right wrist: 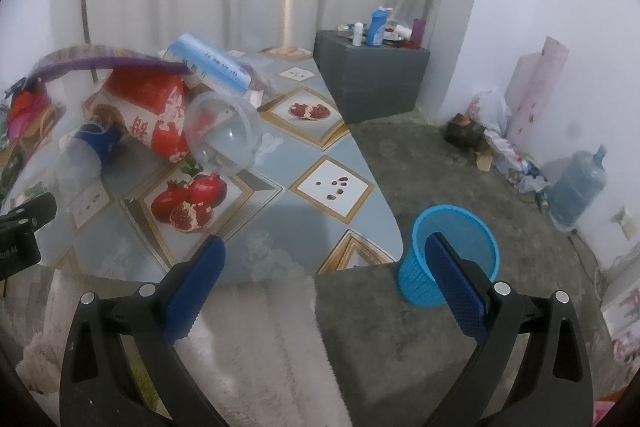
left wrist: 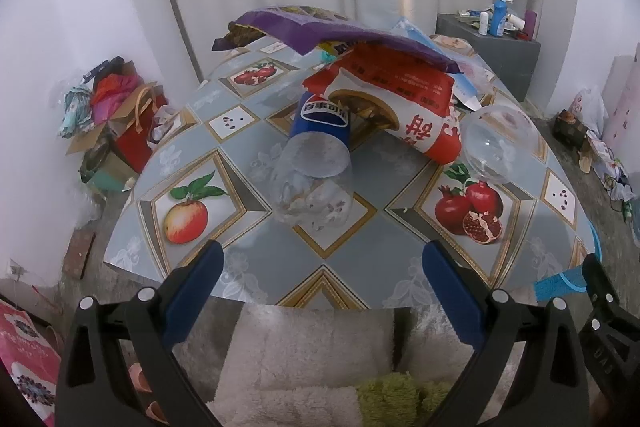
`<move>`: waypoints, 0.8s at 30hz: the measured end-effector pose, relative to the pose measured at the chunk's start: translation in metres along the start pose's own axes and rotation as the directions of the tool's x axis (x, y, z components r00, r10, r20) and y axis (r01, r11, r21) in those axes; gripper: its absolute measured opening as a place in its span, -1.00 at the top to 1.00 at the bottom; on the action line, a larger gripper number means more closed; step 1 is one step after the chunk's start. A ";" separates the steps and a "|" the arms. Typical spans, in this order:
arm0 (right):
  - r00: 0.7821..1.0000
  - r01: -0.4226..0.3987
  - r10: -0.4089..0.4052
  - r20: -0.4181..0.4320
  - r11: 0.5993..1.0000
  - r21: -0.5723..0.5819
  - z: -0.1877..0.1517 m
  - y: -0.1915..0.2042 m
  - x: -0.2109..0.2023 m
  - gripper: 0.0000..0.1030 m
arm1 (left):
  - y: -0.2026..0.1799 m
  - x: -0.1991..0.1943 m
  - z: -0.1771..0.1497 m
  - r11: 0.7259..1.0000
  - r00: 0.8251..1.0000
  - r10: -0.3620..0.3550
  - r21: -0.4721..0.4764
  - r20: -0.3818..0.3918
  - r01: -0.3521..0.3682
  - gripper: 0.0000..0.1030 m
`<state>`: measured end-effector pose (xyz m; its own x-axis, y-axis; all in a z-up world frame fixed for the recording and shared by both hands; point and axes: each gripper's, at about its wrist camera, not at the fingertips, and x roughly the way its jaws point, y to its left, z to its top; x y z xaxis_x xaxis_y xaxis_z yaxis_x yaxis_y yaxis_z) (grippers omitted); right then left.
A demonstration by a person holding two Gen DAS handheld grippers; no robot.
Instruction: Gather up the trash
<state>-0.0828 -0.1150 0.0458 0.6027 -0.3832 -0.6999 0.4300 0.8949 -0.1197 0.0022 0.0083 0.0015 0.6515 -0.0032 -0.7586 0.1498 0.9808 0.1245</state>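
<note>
The left gripper (left wrist: 322, 265) hangs over the near edge of the desk (left wrist: 352, 259), its jaws spread as wide as they go and holding nothing. Straight ahead of the gap between those jaws lies an empty plastic bottle (left wrist: 316, 167) with a blue label, on its side, its clear base turned toward the jaws. Beyond the bottle, and touching its far end, sits a red and white bag (left wrist: 404, 95), with a purple wrapper (left wrist: 328, 31) draped over its top. Ahead and to the right of the jaws, just beside the bag, a clear plastic cup (left wrist: 500, 143) lies tipped on its side.

The right gripper (right wrist: 326, 263) also has its jaws fully apart and empty. They straddle the desk's near right corner: the left finger (right wrist: 196, 287) is over the desk (right wrist: 312, 223), the right finger (right wrist: 456, 287) in front of a blue mesh bin (right wrist: 472, 227) standing on the floor (right wrist: 440, 155). From this view the cup (right wrist: 224, 135) lies ahead and left of the jaws, the bottle (right wrist: 86, 151) further left still.
</note>
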 end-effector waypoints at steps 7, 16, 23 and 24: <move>1.000 -0.001 0.001 -0.002 1.000 0.000 0.000 0.000 0.000 -0.85 | 0.003 0.001 -0.001 1.000 1.000 0.003 -0.006 0.002 -0.003 -0.89; 0.999 -0.046 0.046 0.004 0.999 -0.024 0.004 0.017 -0.004 -0.85 | 0.012 0.001 -0.002 0.999 1.000 0.027 -0.017 0.004 -0.027 -0.89; 0.997 -0.080 0.081 0.009 0.995 -0.060 0.009 0.036 -0.006 -0.85 | 0.038 0.008 -0.002 0.994 0.998 0.065 -0.088 -0.021 -0.066 -0.89; 0.997 -0.078 0.079 0.008 0.995 -0.063 0.009 0.037 -0.006 -0.85 | 0.041 0.008 -0.002 0.993 0.998 0.066 -0.097 -0.023 -0.068 -0.89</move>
<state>-0.0648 -0.0815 0.0520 0.6403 -0.3131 -0.7014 0.3380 0.9348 -0.1087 0.0122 0.0490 -0.0010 0.6427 0.0662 -0.7633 0.0326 0.9930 0.1136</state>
